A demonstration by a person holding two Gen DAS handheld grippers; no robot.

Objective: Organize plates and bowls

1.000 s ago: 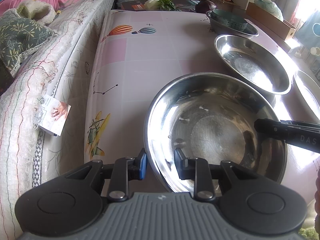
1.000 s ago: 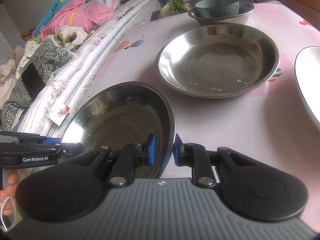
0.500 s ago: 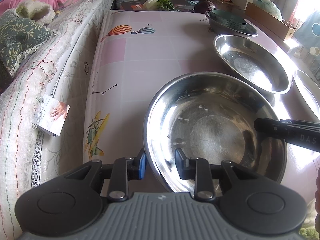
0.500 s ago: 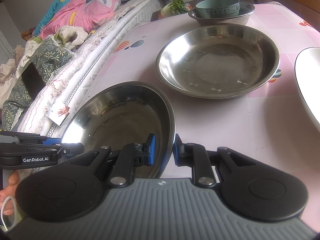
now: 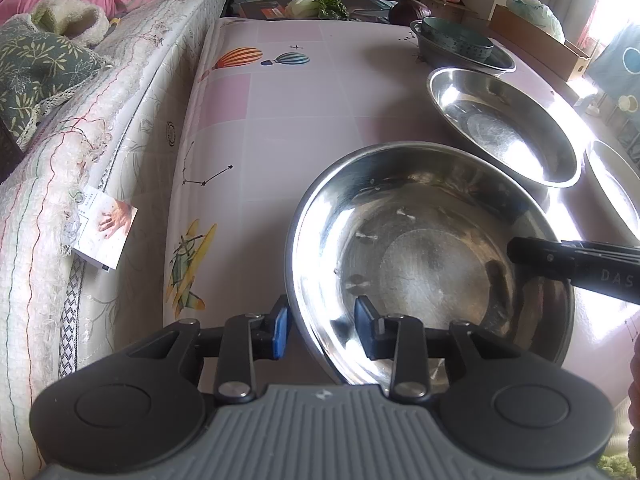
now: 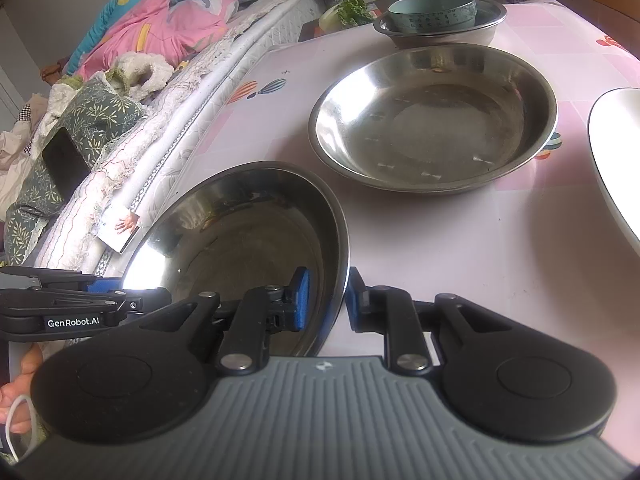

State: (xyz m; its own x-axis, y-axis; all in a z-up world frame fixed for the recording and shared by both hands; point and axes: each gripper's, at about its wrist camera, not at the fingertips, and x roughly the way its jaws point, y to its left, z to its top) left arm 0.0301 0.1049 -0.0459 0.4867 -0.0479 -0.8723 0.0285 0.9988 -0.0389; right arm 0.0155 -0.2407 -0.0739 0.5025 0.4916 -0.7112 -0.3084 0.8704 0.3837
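A steel basin (image 5: 424,248) sits at the near edge of the pink table. My left gripper (image 5: 320,330) straddles its near left rim, one pad outside and one inside, with a gap to the rim. My right gripper (image 6: 326,300) is shut on the same basin's (image 6: 248,232) right rim. Each gripper shows in the other's view: the right one (image 5: 576,258), the left one (image 6: 80,308). A second steel basin (image 5: 504,124) (image 6: 432,116) lies behind. A teal bowl (image 6: 432,12) stands in a third steel basin (image 6: 440,30) at the back.
A white plate (image 6: 616,160) lies at the right edge of the table (image 5: 280,120). A bed with quilts and pillows (image 5: 60,100) runs along the table's left side. Greens (image 5: 320,2) and a cardboard box (image 5: 540,40) are at the far end.
My left gripper's jaws have spread a little wider around the basin's rim. Nothing else has visibly moved.
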